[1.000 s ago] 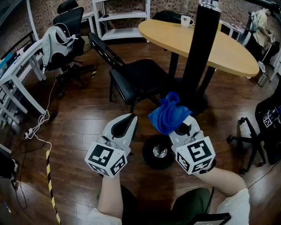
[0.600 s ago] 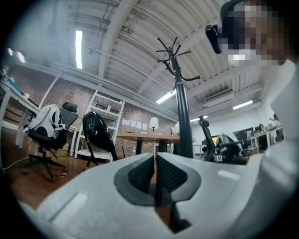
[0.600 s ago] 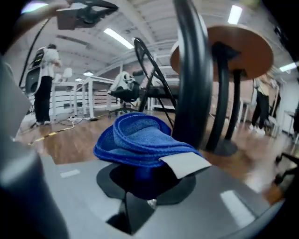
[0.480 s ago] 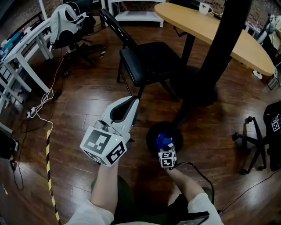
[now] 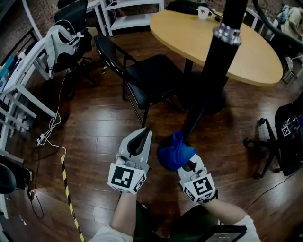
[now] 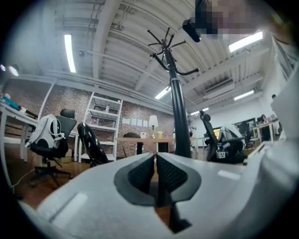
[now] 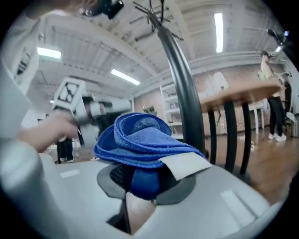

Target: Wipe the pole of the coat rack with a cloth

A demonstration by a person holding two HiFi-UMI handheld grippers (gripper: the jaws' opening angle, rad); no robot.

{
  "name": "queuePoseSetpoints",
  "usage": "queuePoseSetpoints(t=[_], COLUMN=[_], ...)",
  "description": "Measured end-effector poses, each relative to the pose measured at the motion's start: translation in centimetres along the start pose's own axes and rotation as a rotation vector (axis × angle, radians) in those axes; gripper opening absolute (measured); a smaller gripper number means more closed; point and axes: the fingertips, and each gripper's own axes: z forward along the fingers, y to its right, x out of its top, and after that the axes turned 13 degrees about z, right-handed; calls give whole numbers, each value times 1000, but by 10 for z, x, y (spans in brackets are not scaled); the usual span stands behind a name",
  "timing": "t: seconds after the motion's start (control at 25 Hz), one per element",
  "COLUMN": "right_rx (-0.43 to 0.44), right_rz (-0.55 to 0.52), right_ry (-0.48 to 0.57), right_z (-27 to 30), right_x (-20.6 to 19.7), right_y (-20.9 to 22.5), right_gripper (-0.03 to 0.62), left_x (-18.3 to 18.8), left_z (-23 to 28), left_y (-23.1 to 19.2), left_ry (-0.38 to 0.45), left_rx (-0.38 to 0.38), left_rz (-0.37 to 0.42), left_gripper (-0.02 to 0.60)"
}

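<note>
The black coat rack pole [image 5: 218, 61] rises from a round base on the floor, half hidden behind the cloth. A silver ring sits high on the pole. It also stands in the left gripper view as the pole [image 6: 180, 121] and in the right gripper view as the pole [image 7: 184, 102]. My right gripper [image 5: 187, 162] is shut on a bunched blue cloth [image 5: 175, 152], held low beside the pole's foot; the same cloth [image 7: 140, 142] carries a white label. My left gripper [image 5: 137, 142] is shut and holds nothing, just left of the cloth.
A black chair [image 5: 147, 78] stands behind my grippers. A wooden oval table [image 5: 208, 40] with a mug [image 5: 205, 12] is behind the pole. An office chair [image 5: 71, 33] and white desk [image 5: 23, 71] are at the left, a cable [image 5: 52, 127] on the floor, another chair [image 5: 284, 137] at the right.
My right gripper with the cloth came back up from low by the rack's base toward the head camera. The head view has shifted; the left gripper stays shut.
</note>
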Motion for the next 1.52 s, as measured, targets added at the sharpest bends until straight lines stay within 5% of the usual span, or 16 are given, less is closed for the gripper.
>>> queuePoseSetpoints(t=[0.24,0.4,0.64,0.96,1.28,1.52], right_rx=[45,92,169,178,135,158], right_rz=[13,-42,9,-28,-87,-96], right_ry=[76,69,143,237,222,212], right_z=[-64,-101,-166,-289,-453,-507], right_x=[246,374,538,577,586,593], right_y=[-107,-179,-292,-307,-289,-298], right_gripper=[100,100,100,101,100,100], left_x=[212,356,532,589,627,665], left_z=[-26,-64,-115,-170,-235,-260], left_y=[-2,-23,-35,42,184,218], left_ry=[11,-6,45,56,47,57], left_rx=[-60,-23,-87,-17,-15,-6], left_rz=[-6,-3,4,112,22,82], left_gripper=[14,14,14,14,14,14])
